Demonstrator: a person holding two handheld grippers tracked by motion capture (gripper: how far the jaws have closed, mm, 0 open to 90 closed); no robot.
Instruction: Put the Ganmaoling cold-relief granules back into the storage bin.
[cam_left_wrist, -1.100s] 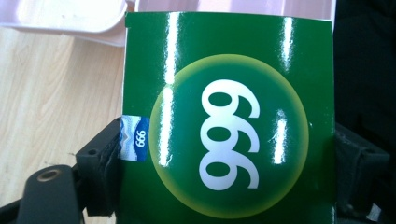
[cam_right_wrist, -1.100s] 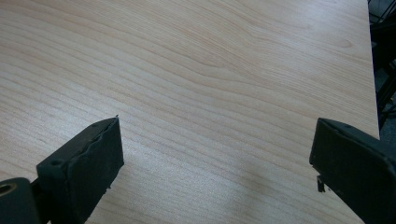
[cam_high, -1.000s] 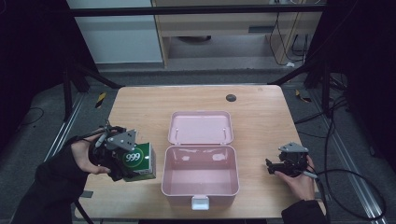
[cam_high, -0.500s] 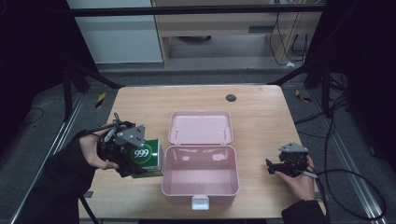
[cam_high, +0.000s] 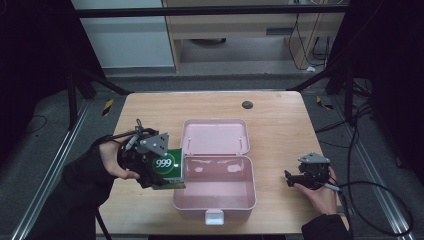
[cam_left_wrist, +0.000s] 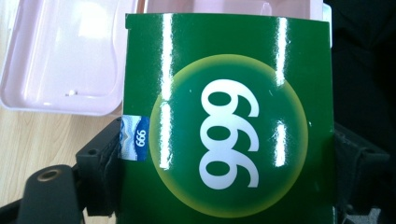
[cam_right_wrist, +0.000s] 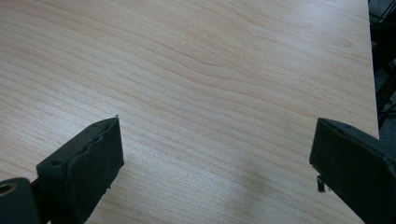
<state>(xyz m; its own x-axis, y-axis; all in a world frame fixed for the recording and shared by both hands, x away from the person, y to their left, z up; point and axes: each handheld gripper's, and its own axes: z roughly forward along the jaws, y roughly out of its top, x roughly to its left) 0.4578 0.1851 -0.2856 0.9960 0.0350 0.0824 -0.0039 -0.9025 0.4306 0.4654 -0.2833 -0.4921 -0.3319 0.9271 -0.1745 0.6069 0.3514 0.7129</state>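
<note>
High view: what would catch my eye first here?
A glossy green box marked 999, clamped in the left gripper, sits at the left edge of an open pink case in the middle of the wooden table. The case's lid lies flat behind it. At the right, the right gripper holds nothing, its fingers spread.

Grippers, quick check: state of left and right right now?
Left gripper: shut on the green 999 box, beside the open pink case.
Right gripper: open, empty, over the table.
</note>
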